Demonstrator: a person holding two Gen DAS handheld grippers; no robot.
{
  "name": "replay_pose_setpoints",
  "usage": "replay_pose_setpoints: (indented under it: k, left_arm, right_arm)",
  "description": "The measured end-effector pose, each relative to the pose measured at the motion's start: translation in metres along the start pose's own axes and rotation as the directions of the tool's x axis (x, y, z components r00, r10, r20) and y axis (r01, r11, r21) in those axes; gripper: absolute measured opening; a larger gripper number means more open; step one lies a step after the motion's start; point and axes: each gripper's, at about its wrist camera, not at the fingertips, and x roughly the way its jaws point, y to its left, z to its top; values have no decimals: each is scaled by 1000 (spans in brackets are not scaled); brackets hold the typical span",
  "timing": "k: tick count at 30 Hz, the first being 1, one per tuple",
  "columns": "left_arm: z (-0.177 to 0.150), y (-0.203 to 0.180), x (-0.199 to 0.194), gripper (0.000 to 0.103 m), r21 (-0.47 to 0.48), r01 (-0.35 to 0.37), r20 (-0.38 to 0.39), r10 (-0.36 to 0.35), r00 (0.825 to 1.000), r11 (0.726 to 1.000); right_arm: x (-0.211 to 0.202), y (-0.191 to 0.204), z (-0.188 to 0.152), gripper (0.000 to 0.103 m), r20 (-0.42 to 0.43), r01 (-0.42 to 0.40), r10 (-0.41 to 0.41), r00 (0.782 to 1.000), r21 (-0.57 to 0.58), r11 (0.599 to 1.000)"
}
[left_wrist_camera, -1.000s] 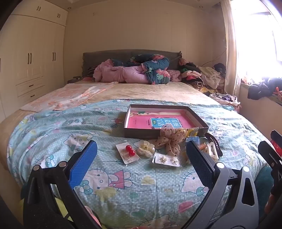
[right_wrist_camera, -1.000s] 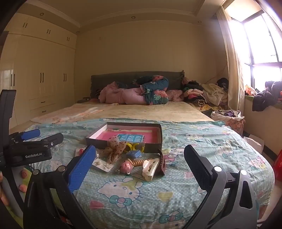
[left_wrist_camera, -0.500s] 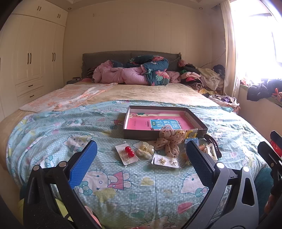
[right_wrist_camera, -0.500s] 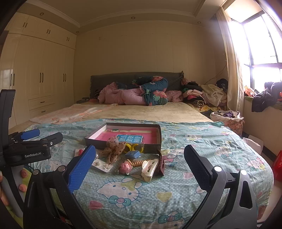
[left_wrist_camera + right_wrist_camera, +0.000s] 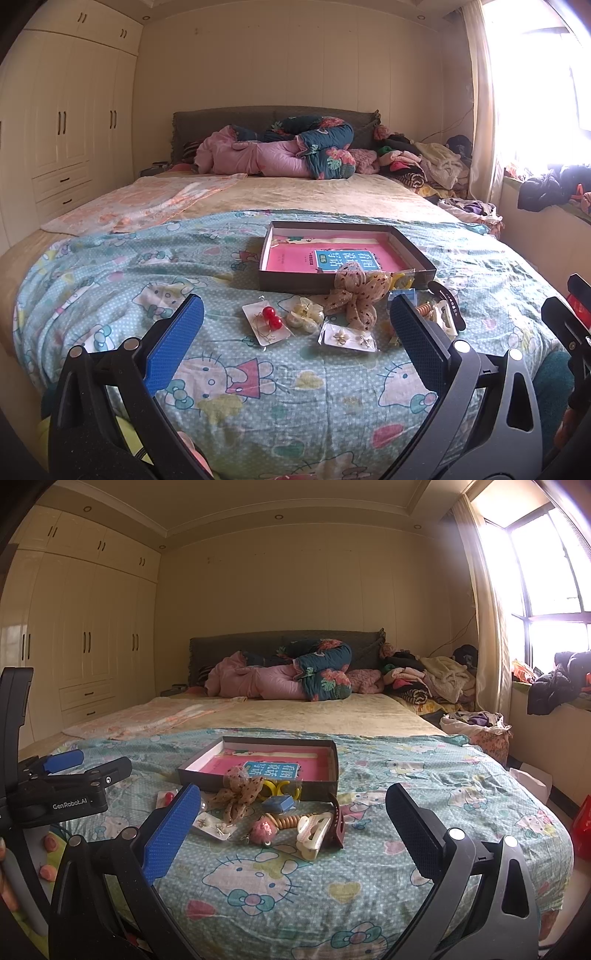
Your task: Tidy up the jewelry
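While both claws gape empty, jewelry [image 5: 332, 314] lies ahead between them.

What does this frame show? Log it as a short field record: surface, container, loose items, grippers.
surface: bed with cartoon-cat sheet
container: shallow open box, pink and blue book lying inside
loose items: red bead card, earring card, spotted bow, white claw clip, all in front of the box
left gripper: open, holding nothing
right gripper: open, holding nothing
progress: no jewelry visible in the box yet
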Motion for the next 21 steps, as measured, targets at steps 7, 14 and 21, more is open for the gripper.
replay_pose_setpoints:
  k: [7,14,21]
  left_arm:
    - [1,0,-1,93,0,0,2,0,1000,1000]
    - [1,1,-1,93,-1,0,3,0,1000,1000]
    - [1,2,0,93,-1,-1,6,1,1000,1000]
  right_arm:
    - [-1,0,0,97,1,0,0,1000,-1,1000]
    - [-1,0,1,97,1,1,-1,1000,-1,1000]
    - [-4,1,2,97,3,-1,1,1000,-2,1000]
